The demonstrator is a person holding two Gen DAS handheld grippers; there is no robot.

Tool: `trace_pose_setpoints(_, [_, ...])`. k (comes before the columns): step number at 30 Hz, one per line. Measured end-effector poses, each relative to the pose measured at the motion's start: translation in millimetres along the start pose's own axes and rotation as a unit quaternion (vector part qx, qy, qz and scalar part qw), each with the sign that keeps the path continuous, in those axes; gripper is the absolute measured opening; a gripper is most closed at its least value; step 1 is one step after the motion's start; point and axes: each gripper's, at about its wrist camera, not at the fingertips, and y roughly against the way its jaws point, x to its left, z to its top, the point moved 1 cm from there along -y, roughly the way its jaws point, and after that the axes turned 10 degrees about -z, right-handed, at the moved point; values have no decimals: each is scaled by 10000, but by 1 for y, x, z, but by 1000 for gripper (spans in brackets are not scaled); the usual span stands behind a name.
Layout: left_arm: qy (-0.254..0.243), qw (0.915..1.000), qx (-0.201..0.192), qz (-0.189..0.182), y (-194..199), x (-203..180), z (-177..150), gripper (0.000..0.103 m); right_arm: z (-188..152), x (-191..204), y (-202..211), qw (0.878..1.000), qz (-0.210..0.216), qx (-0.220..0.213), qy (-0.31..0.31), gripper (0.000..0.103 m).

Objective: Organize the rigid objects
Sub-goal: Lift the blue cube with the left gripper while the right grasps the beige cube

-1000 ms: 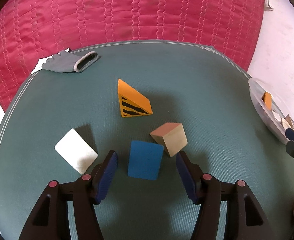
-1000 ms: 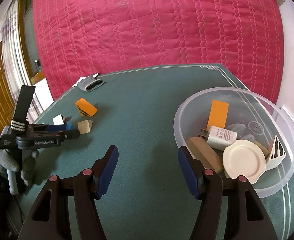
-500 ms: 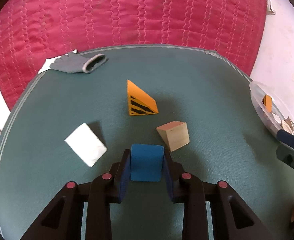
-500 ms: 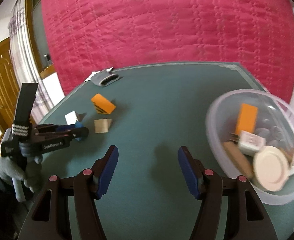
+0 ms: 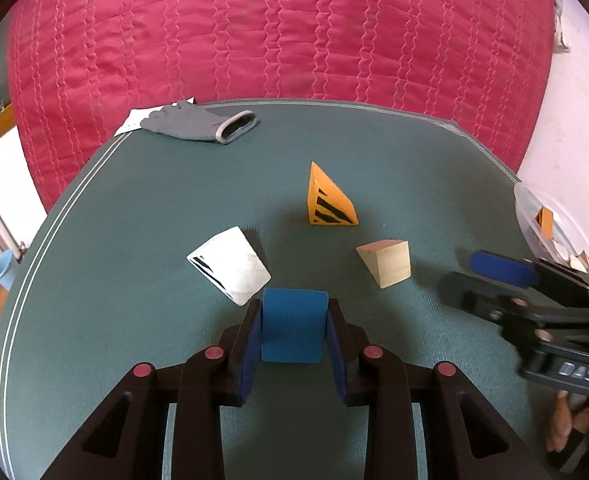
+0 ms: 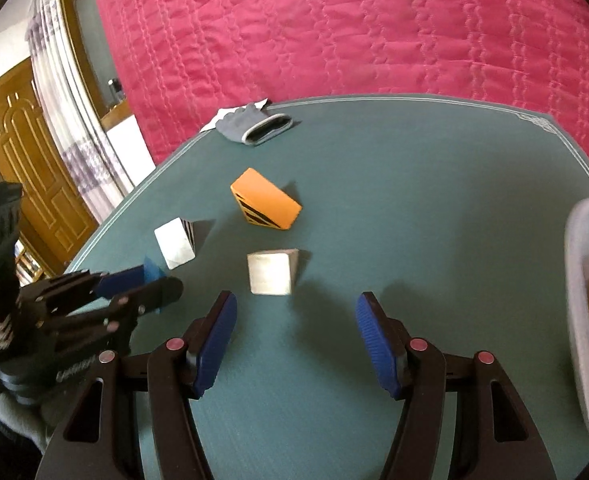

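My left gripper (image 5: 294,312) is shut on a blue block (image 5: 293,326), just above the green table (image 5: 134,240); it shows at the left of the right wrist view (image 6: 150,276). A white striped wedge (image 5: 230,266) lies just left of it. A plain wooden wedge (image 5: 386,262) lies to the right and an orange striped wedge (image 5: 328,202) lies beyond. My right gripper (image 6: 296,304) is open and empty, just short of the wooden wedge (image 6: 270,272). It shows at the right of the left wrist view (image 5: 502,268).
A clear plastic bowl (image 6: 578,280) with several objects sits at the table's right edge (image 5: 534,216). A grey glove (image 5: 198,124) lies at the far left corner. A red quilted cloth (image 5: 278,32) hangs behind the table.
My left gripper closed on the blue block and drew it back and slightly up. My right gripper swung left from the bowl toward the wooden wedge.
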Motion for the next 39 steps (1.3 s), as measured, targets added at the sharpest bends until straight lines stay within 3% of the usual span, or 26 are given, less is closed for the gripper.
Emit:
trace_pose_setpoints(11, [68, 9999, 42, -110, 2, 2, -3, 32, 15, 29, -29, 9991, -189, 134, 351, 60])
trace_pose_setpoints(13, [84, 9999, 61, -111, 1, 3, -3, 32, 16, 30, -34, 9989, -203, 231, 355, 48])
trace_pose_setpoints(19, [98, 9998, 91, -113, 0, 1, -5, 32, 17, 32, -39, 9982, -301, 296, 417, 32])
trace_pose_setpoints(39, [47, 9999, 62, -84, -1, -3, -4, 32, 2, 3, 2, 9996, -271, -51, 29, 32])
